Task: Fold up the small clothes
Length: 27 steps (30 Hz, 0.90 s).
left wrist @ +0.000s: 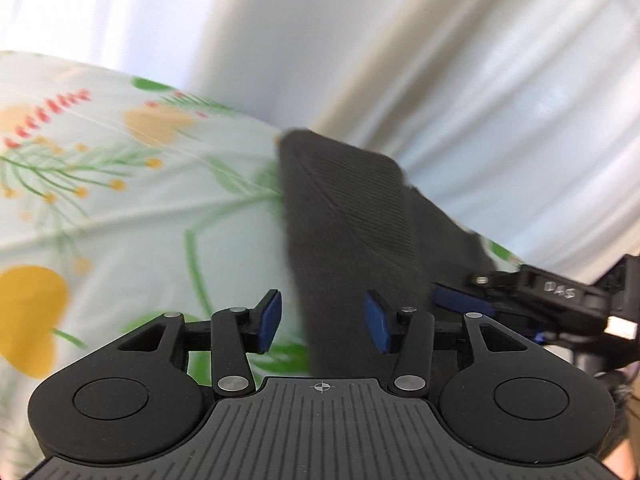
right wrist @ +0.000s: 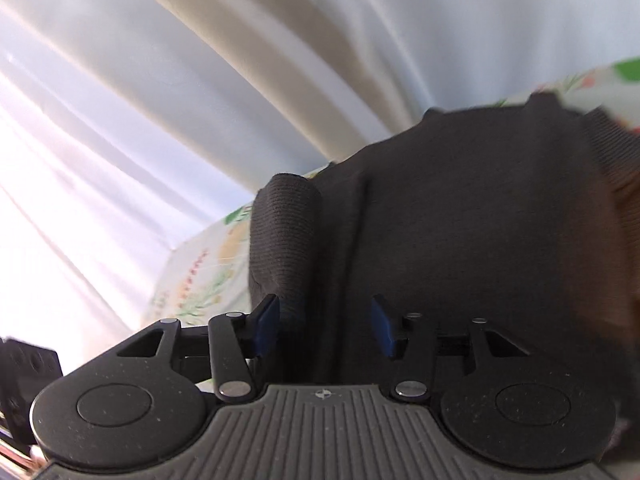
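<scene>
Dark grey ribbed garment (left wrist: pixel 352 216), small, partly folded w/ layered edges and a rolled fold at one side, lies flat-ish on floral-print sheet (left wrist: pixel 120 208) near its edge, slightly blurred in both views.

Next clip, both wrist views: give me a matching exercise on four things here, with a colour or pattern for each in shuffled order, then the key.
Things:
1. garment
2. tablecloth
3. curtain
4. left gripper's pads

Colours:
A. pale with flowers and green stems
B. blue
C. dark grey, ribbed
D. plain white, hanging in folds

Pairs: 1-C, 2-A, 3-D, 4-B
</scene>
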{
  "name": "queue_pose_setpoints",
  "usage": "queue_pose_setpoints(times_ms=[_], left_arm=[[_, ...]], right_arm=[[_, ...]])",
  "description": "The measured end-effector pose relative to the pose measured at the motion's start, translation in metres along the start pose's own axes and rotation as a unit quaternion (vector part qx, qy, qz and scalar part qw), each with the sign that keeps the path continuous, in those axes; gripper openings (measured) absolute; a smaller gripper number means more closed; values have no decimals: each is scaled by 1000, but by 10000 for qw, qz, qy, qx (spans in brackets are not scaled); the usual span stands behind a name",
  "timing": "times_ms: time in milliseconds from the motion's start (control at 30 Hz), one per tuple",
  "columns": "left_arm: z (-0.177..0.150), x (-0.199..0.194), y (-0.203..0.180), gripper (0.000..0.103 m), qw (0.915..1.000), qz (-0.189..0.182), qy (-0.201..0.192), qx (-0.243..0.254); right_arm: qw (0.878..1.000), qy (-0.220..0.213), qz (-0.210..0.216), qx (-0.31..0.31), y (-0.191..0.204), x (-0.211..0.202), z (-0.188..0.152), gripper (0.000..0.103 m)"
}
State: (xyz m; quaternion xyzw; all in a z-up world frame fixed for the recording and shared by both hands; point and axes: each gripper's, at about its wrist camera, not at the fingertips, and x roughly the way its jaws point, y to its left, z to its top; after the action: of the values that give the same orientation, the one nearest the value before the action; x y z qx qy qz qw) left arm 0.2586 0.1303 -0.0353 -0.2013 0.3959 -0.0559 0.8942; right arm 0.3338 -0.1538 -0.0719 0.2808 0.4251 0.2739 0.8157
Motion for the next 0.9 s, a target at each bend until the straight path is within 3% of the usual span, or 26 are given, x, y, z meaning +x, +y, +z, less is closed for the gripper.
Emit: queue_pose_setpoints(times_ms=[67, 267, 700, 767, 900], left_arm=[[3, 10, 8, 51, 9996, 270, 14, -68], [1, 47, 14, 48, 9990, 379, 209, -109], [-3, 46, 13, 48, 9988, 465, 160, -12], [-4, 47, 12, 48, 9986, 506, 157, 41], [-5, 47, 10, 48, 9984, 536, 163, 99]], right_arm=[[10000, 43, 3, 48, 0, 14, 9, 52], [9977, 180, 195, 623, -16, 46, 30, 54], [9953, 373, 601, 666, -14, 62, 33, 56], [9967, 358, 545, 483, -9, 62, 31, 53], [9990, 327, 301, 99, 1, 64, 28, 34]])
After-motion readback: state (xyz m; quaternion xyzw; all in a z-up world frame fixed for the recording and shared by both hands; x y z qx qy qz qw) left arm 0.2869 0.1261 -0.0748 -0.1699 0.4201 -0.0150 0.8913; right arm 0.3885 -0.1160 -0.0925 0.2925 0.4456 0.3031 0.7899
